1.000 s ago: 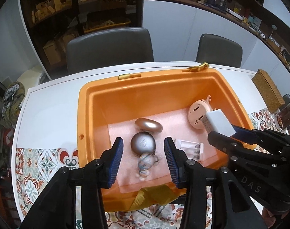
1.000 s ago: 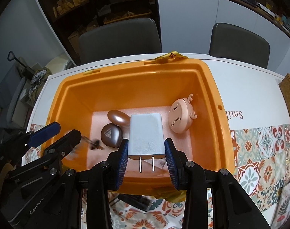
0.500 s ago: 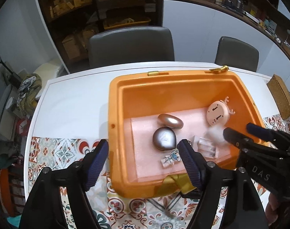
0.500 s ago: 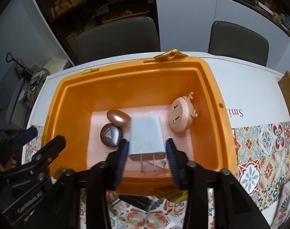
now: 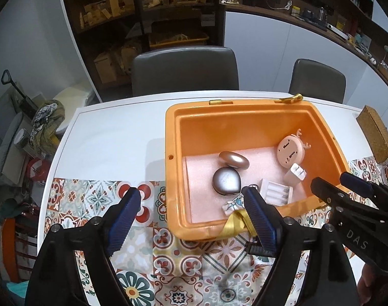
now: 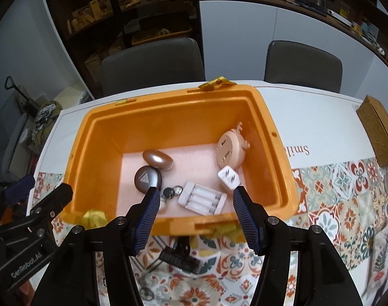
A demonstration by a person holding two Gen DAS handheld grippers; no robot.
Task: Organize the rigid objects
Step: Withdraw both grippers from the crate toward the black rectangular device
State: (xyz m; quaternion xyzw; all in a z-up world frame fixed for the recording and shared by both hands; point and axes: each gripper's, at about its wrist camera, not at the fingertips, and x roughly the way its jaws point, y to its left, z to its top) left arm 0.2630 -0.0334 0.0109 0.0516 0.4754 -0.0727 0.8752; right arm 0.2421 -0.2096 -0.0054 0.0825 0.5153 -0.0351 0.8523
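Six small objects lie inside the orange bin (image 6: 280, 168) on its pink foam liner: a rose-gold oval case (image 6: 157, 159), a grey round case (image 6: 148, 178), a keyring with a small figure (image 6: 171, 192), a white battery holder (image 6: 202, 198), a white plug adapter (image 6: 228, 178) and a pink deer-shaped plug (image 6: 230, 150). The adapter rests against the deer-shaped plug near the right wall, with its two pins pointing up. The battery holder is just beside the adapter, toward the near wall.

I judge the task to be far along, because every small rigid item that I can see is already in the bin. A dark object lies on the patterned cloth below the near wall of the bin; it is partly hidden and I cannot tell what it is, or whether it must go in too. The bin has no lid on it.

Right gripper (image 6: 196, 214): its jaws are spread wide and hold nothing. It hovers above the near rim, and the battery holder and the adapter appear between its fingers but well below them. Left gripper (image 5: 191, 219): jaws also wide apart and empty, over the left near corner of the bin and the desk (image 5: 112, 132), with the keyring close to its right finger.
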